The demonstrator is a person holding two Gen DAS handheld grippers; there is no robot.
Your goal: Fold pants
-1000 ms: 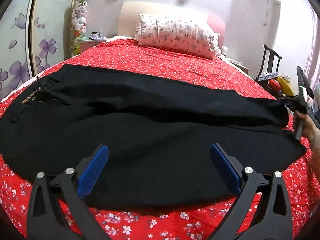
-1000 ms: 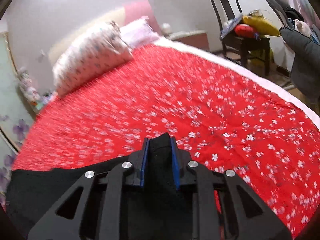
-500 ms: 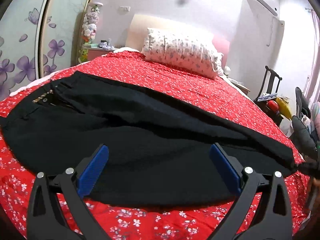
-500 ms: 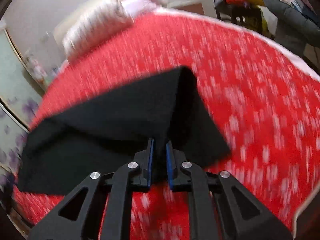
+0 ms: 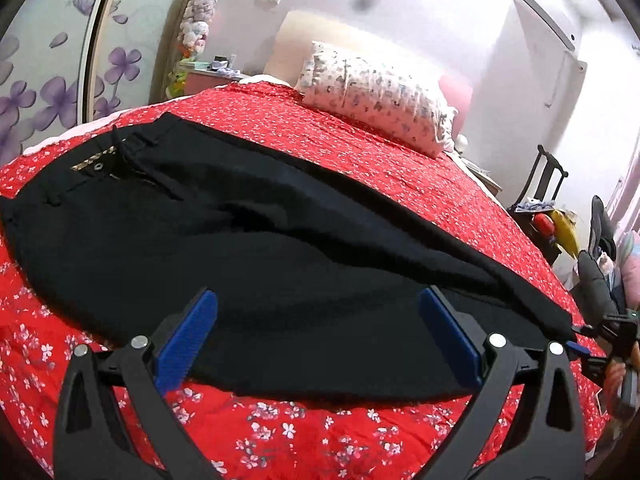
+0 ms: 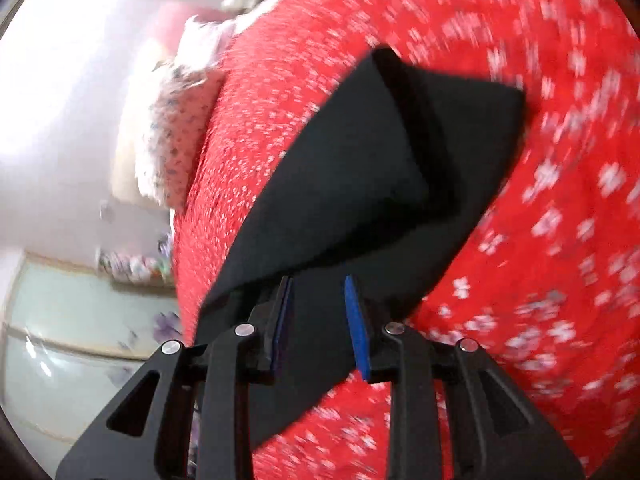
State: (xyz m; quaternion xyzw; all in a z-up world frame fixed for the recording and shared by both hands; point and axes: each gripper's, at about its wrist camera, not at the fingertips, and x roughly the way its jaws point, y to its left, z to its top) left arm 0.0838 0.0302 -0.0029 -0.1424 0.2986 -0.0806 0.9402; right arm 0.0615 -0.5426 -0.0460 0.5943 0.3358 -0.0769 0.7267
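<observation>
Bedroom setup, red floral bedspread (image 5: 400, 168) covering the whole bed, flowery pillow (image 5: 376, 96) at the headboard end, a dark chair (image 5: 548, 184) piled with stuff off to the right.

Left tool (image 5: 316, 340) is spread wide, blue pads well apart, holding nothing. It hovers over the near edge of the black pants (image 5: 240, 240), roughly mid-leg. From there the pants run left to right across the bed: waistband with the button and fly on the left, hems tapering off to the right. One leg looks laid over the other lengthwise already, so I'd guess the next fold goes hem toward waist.

Right tool (image 6: 320, 320) is at the hem end. Its pads sit a little apart with black fabric running between them, but the frame is motion-blurred and I honestly cannot tell whether it's pinching the cloth or has let go. Beyond it the hem end shows a corner turned over on itself.

So the key relation: long axis runs left-right, right tool has the hem end, left tool is nearer the middle and could pin the crease line.

Room for moving looks fine. Plenty of bare bedspread beyond the pants toward the pillow, some in front too. The hem end sits close to the bed's right edge though, so slack there might slide off.
</observation>
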